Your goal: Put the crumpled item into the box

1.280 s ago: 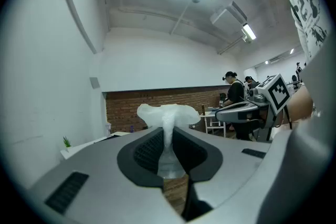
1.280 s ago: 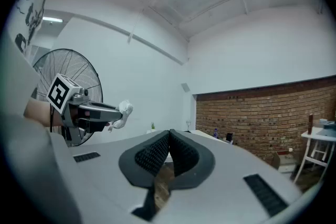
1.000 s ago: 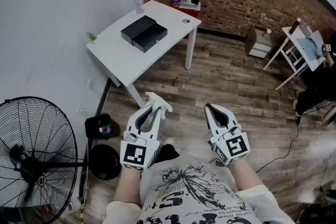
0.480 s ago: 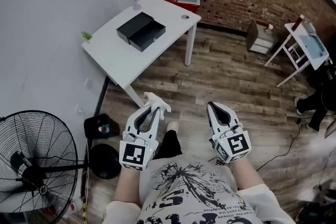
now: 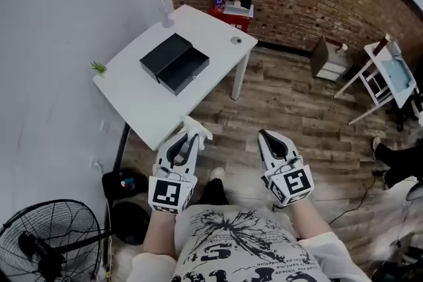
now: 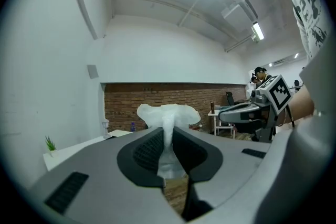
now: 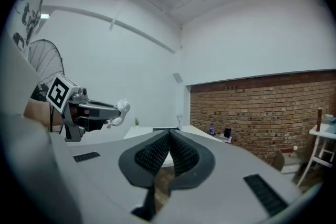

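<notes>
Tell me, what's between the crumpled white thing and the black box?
Only bare white table, seen in the head view. The left gripper holds the crumpled item; the box sits farther along.

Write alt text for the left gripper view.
The left gripper pinches a white crumpled item that fans out above its jaw tips. Behind: a white table at left, a brick wall, the right gripper at right.

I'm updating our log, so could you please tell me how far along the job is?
Done: the crumpled white paper wad is picked up, pinched in the left tool. In hand: it is held short of the white table. Left: dropping it into the black rectangular box.
</notes>
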`<state>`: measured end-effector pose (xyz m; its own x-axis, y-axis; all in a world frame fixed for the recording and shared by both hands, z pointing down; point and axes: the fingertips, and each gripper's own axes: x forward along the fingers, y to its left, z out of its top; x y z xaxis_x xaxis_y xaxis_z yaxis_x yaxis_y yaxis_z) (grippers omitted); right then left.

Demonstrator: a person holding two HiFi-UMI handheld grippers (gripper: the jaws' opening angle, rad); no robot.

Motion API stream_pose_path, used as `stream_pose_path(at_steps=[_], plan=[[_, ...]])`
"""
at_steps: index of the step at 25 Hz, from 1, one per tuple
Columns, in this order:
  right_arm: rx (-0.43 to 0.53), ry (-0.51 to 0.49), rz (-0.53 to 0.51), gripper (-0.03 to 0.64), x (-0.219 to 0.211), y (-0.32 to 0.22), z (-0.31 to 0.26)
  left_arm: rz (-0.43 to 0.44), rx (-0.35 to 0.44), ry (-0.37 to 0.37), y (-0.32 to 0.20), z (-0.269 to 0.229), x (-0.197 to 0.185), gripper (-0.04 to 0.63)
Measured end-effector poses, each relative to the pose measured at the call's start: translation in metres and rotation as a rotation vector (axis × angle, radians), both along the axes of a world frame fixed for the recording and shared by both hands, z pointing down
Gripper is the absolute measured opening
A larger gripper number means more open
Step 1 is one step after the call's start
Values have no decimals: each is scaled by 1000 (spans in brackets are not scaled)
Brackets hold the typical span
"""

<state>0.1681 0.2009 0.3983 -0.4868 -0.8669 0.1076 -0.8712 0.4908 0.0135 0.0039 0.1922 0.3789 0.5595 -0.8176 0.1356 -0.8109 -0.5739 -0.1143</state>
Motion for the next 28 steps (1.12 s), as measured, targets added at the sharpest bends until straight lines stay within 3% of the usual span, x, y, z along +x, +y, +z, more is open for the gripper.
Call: stream_pose_path(at_steps=[6,11,21,28], plan=[[11,31,-6,15,-31,-140,-11,-3,10,31,-139,-10,-31,66],[10,28,-26,15,-61,-233,-14,-27,4,40,-222,-10,-60,66],[-23,19,-168,15,-107,-357,1,-142,-40,24,-315,9,-94,65],[-28,34,-384,15,-141,-444,-2,-306,-77,17,-380,8,-108,66]])
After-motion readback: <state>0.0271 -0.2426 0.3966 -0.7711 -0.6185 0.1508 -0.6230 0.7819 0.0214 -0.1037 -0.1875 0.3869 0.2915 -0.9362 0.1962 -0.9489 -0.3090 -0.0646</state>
